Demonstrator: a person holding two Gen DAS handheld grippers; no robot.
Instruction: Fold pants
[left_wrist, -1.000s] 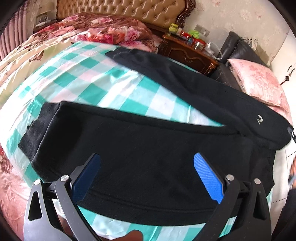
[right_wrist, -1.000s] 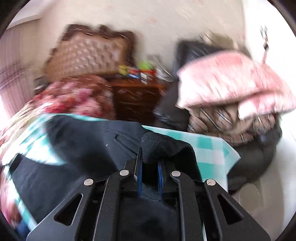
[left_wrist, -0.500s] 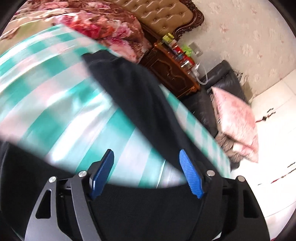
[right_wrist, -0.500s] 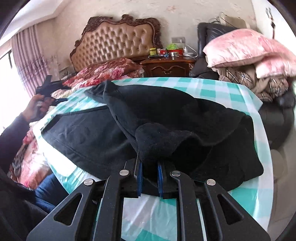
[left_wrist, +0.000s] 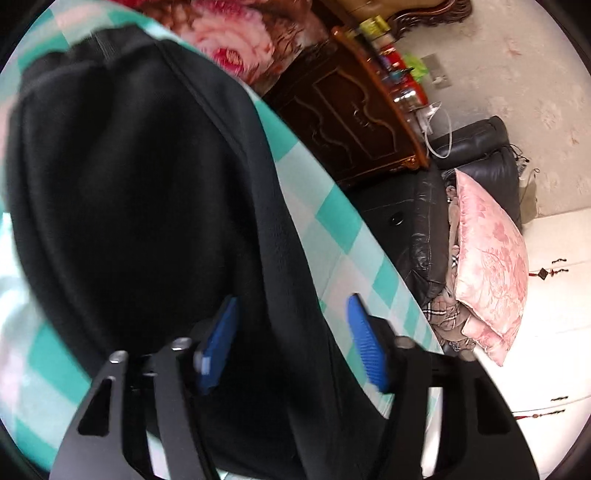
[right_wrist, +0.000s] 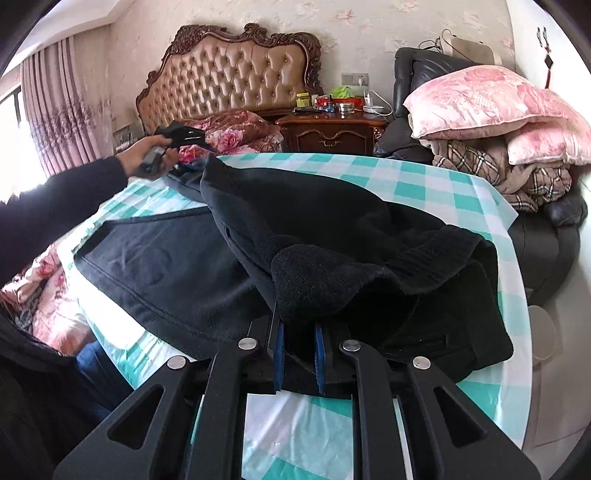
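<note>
Black pants (right_wrist: 177, 266) lie spread on a teal and white checked cloth (right_wrist: 436, 192). My right gripper (right_wrist: 300, 354) is shut on the pants' waistband, bunched above the blue pads. My left gripper (left_wrist: 291, 339) is open, its blue pads (left_wrist: 365, 343) straddling the far pant leg (left_wrist: 140, 184) near its cuff. In the right wrist view the left gripper (right_wrist: 177, 138) sits at the far end of that leg, held by a hand.
A tufted headboard (right_wrist: 229, 77) and floral bedding (right_wrist: 229, 129) lie beyond. A dark wooden nightstand (right_wrist: 332, 133) with small items stands behind the cloth. A black leather chair (left_wrist: 472, 155) holds pink pillows (right_wrist: 491, 99) and plaid blankets.
My left gripper moved from the near pant leg across to the far leg's end and narrowed a little. My right gripper kept its hold on the waistband and pulled back.
</note>
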